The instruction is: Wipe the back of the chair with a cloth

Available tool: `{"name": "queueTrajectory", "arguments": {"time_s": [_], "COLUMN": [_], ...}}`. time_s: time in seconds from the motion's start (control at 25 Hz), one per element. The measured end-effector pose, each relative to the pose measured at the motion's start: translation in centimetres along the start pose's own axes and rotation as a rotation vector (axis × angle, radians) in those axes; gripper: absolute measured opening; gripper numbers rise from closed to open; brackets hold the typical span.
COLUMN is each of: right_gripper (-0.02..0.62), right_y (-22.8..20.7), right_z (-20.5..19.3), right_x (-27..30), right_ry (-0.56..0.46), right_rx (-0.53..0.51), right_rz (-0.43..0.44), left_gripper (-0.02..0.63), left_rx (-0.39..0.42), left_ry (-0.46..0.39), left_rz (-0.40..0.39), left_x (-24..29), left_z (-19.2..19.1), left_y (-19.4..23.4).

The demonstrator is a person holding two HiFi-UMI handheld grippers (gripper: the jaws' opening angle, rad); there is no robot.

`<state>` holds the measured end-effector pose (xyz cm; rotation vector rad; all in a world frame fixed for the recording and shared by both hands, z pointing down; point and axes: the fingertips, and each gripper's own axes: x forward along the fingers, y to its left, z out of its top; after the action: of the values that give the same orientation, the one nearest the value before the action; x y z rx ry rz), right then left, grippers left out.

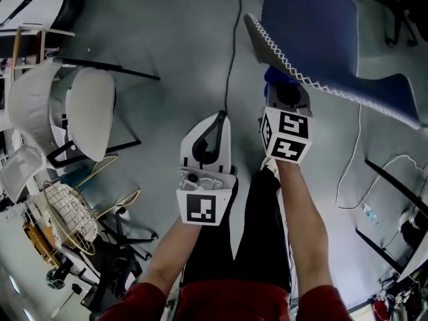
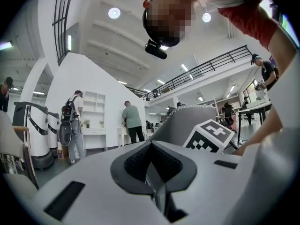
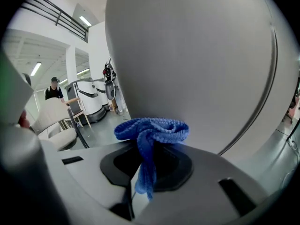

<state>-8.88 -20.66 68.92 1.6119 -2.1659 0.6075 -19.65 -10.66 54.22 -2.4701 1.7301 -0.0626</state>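
Note:
The chair [image 1: 314, 32] stands at the upper right of the head view, blue-padded with a grey shell edged in white stitching. Its smooth grey back [image 3: 197, 69] fills the right gripper view. A blue knitted cloth [image 3: 152, 130] is bunched between the jaws of my right gripper [image 3: 147, 158], which is shut on it, and the cloth lies against the chair's back. From above, the right gripper [image 1: 279, 85] sits just under the chair's edge with the cloth [image 1: 274, 77] at its tip. My left gripper [image 1: 218, 119] hangs to the left of it, shut and holding nothing. The left gripper [image 2: 151, 165] faces the chair's back [image 2: 187, 123].
White chairs [image 1: 87, 112] and a wire basket [image 1: 67, 212] crowd the left side. A thin cable [image 1: 231, 52] runs across the grey floor. Black frame legs [image 1: 394, 179] and more cable lie at the right. People [image 2: 131, 121] stand far off in the hall.

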Motion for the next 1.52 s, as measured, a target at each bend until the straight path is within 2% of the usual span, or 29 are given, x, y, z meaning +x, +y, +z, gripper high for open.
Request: {"name": "queueTrajectory", "arguments": {"time_s": [0.52, 0.8, 1.0, 1.2, 1.36, 1.52], "right_gripper": [0.063, 0.063, 0.063, 0.063, 0.063, 0.063], "right_y": [1.3, 1.7, 1.7, 1.3, -0.3, -1.9], "right_z": [9.8, 11.9, 11.6, 10.8, 7.3, 1.7], "right_x": [-11.5, -14.0, -14.0, -13.8, -13.0, -10.8], "right_ry": [-0.023, 0.007, 0.001, -0.011, 0.014, 0.061], "right_rx": [0.071, 0.041, 0.030, 0.027, 0.041, 0.048], "right_rz": [0.012, 0.004, 0.008, 0.012, -0.006, -0.026], "left_gripper": [0.014, 0.014, 0.014, 0.014, 0.014, 0.014], "left_rx": [0.016, 0.020, 0.029, 0.020, 0.004, -0.019], "left_ry": [-0.024, -0.026, -0.019, 0.003, 0.009, 0.024], "left_rz": [-0.003, -0.020, -0.014, -0.005, -0.015, -0.029], "left_x": [-1.4, -2.4, -2.4, -2.0, -1.4, -0.8], "left_z": [12.1, 15.7, 16.3, 15.1, 13.0, 9.2], "left_y": [-0.6, -1.4, -1.3, -1.2, -2.2, -3.3]}}
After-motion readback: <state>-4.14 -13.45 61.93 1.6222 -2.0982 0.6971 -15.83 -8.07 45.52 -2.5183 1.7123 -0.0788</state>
